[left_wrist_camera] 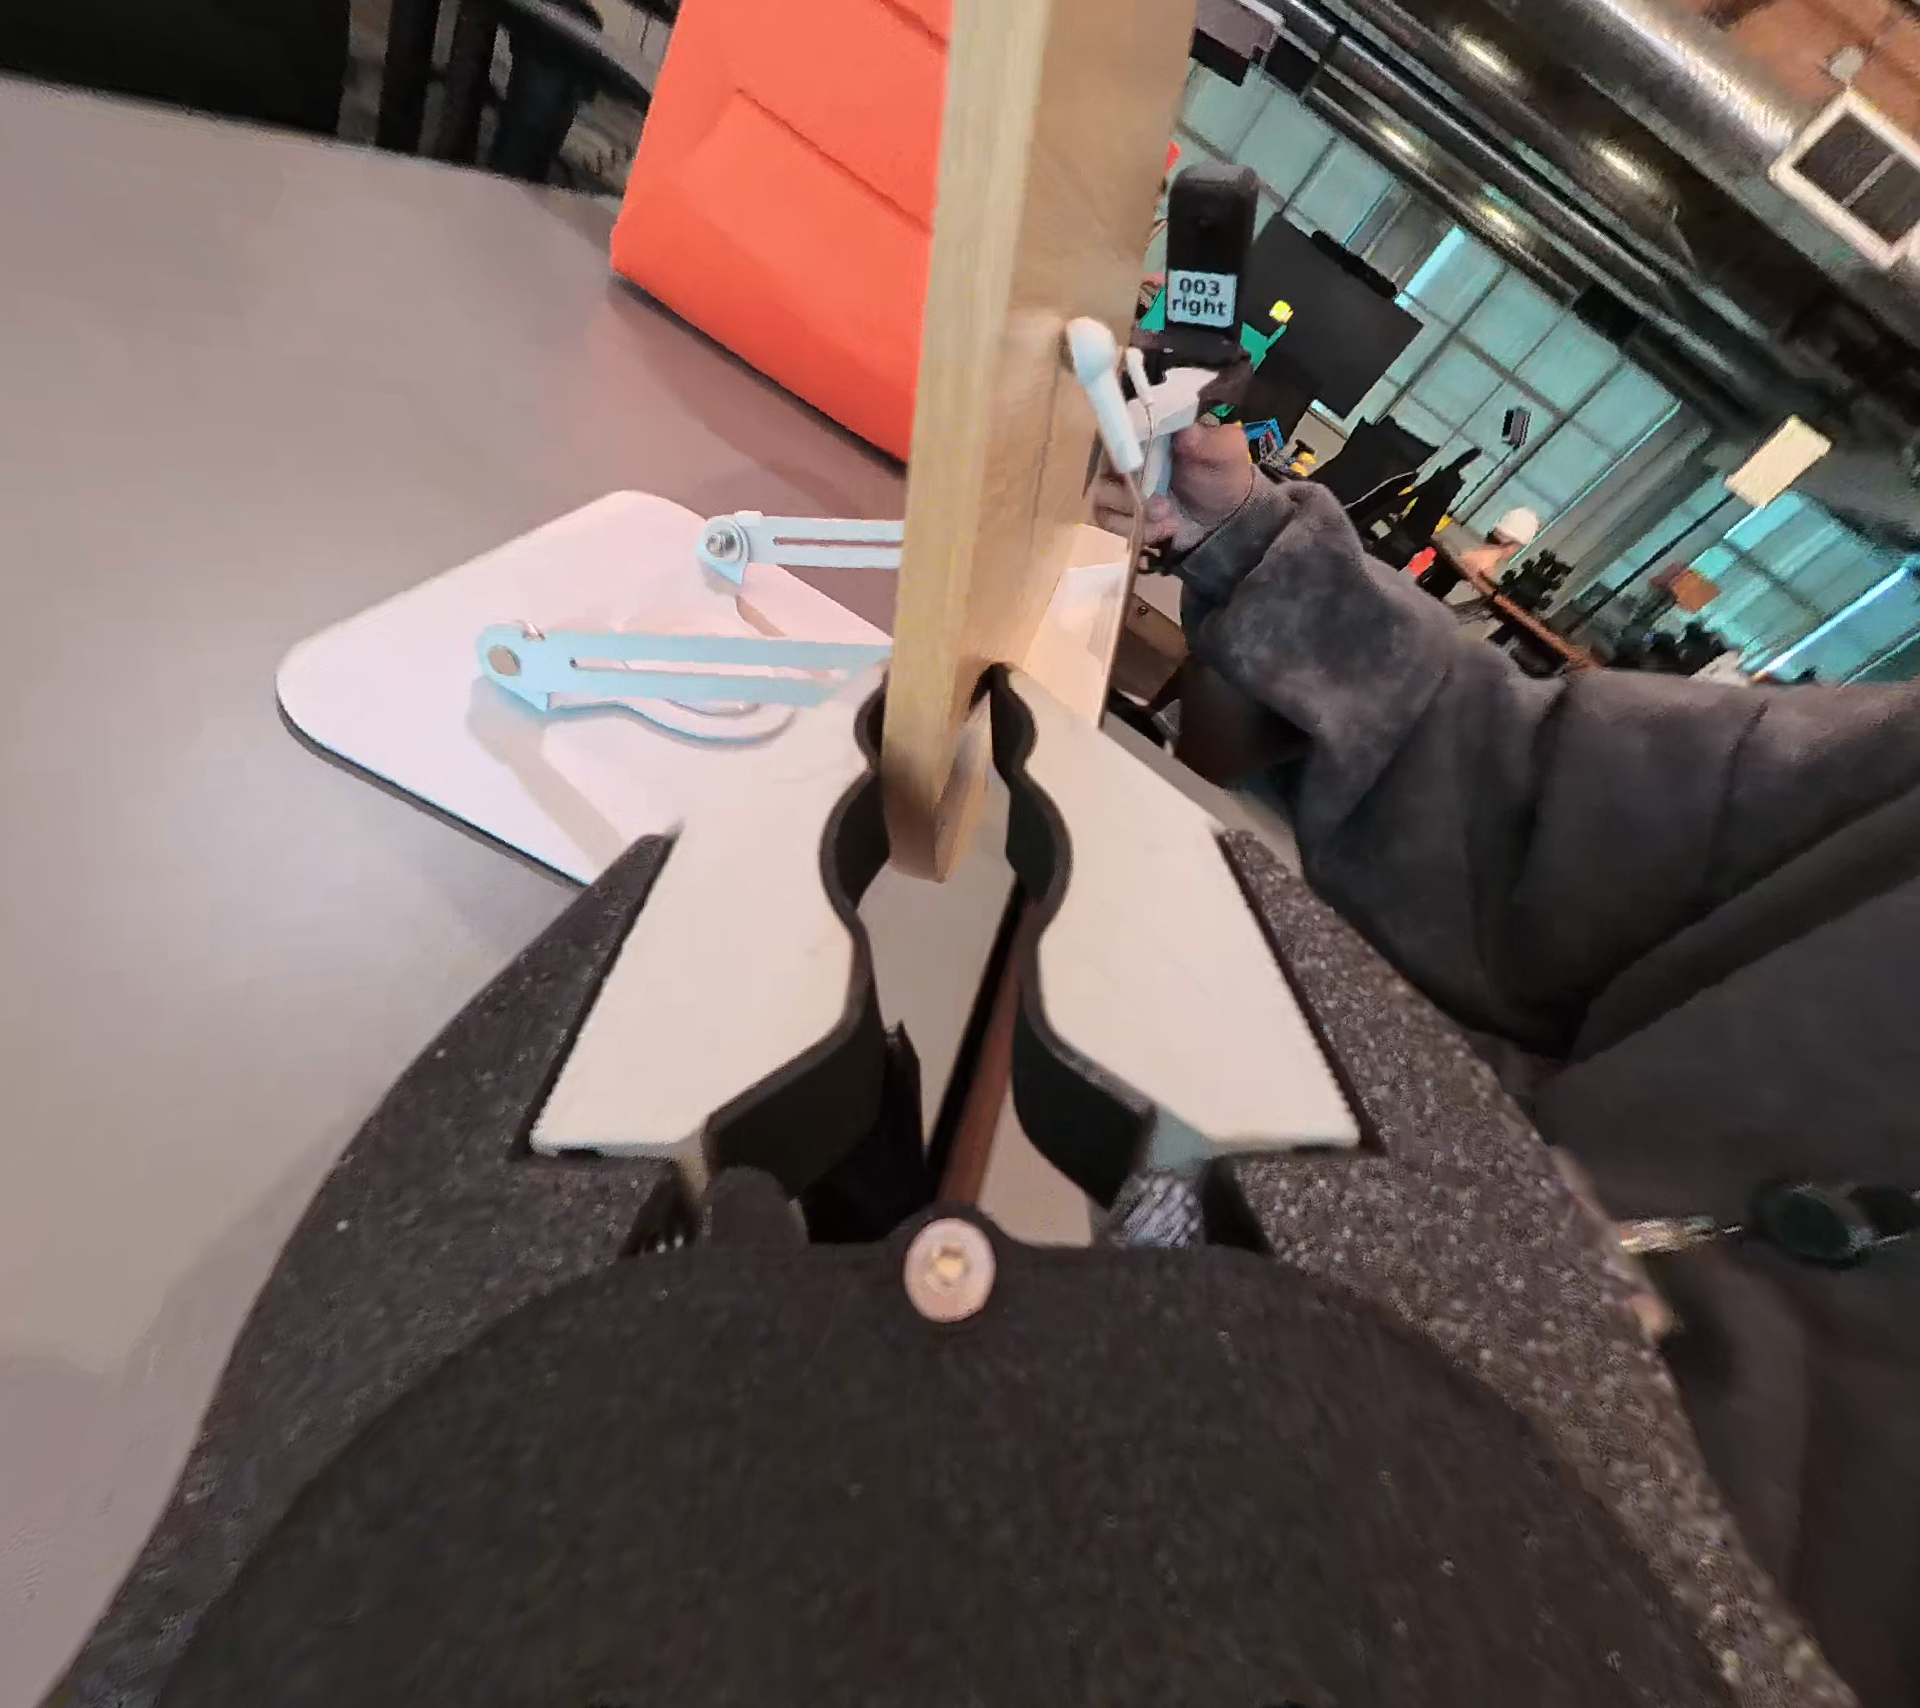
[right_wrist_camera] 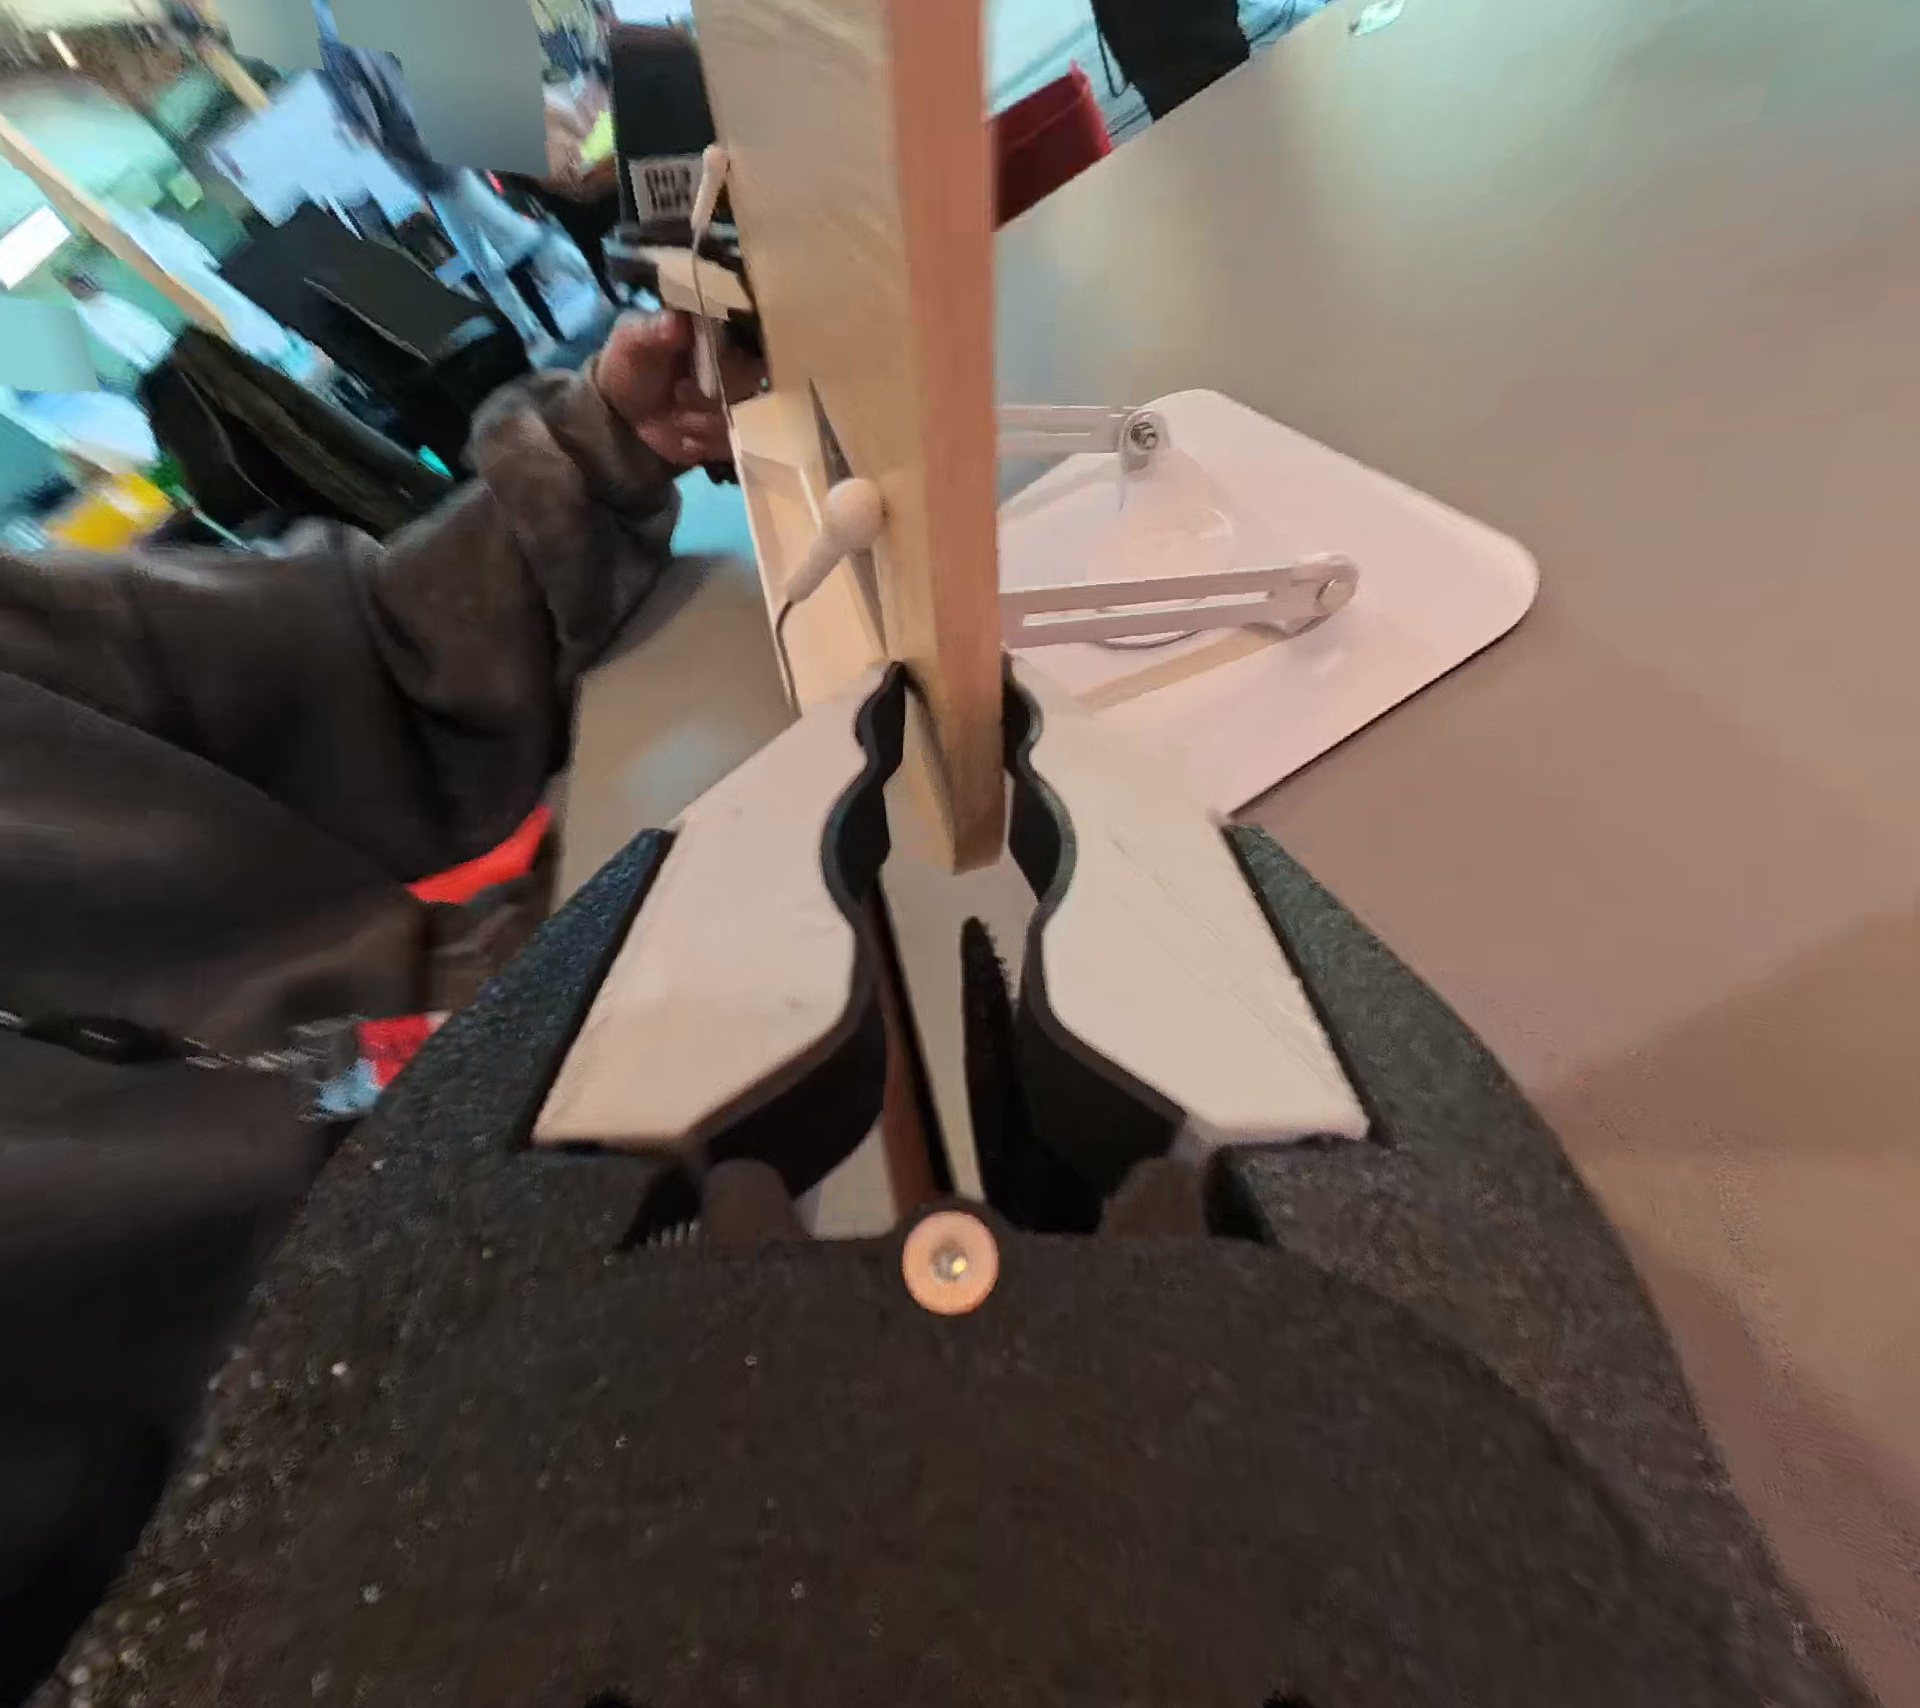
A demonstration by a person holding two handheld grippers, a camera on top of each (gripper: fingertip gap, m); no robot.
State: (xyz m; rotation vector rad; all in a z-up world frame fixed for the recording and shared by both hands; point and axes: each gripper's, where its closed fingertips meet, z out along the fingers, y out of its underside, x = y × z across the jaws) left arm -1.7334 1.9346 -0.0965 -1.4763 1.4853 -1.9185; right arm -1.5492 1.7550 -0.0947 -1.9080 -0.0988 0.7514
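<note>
Left tool [left_wrist_camera: 940, 785]: clamped on board [left_wrist_camera: 1049, 287] edge, holding it upright. Right tool [right_wrist_camera: 951, 775]: clamped on opposite edge, steadying it. White base [left_wrist_camera: 436, 702] on tabletop [left_wrist_camera: 208, 411] beyond both.

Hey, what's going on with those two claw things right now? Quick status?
Left gripper jaws shut on wooden board. Right gripper jaws shut on its opposite edge. Board upright above white base plate with metal slotted arms. Nothing blocking.

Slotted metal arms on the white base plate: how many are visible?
2. One slotted arm lies nearer the left gripper; the other slotted arm is just beyond it. Both run behind the wooden board, so their far ends, or another arm, may be hidden.
</note>
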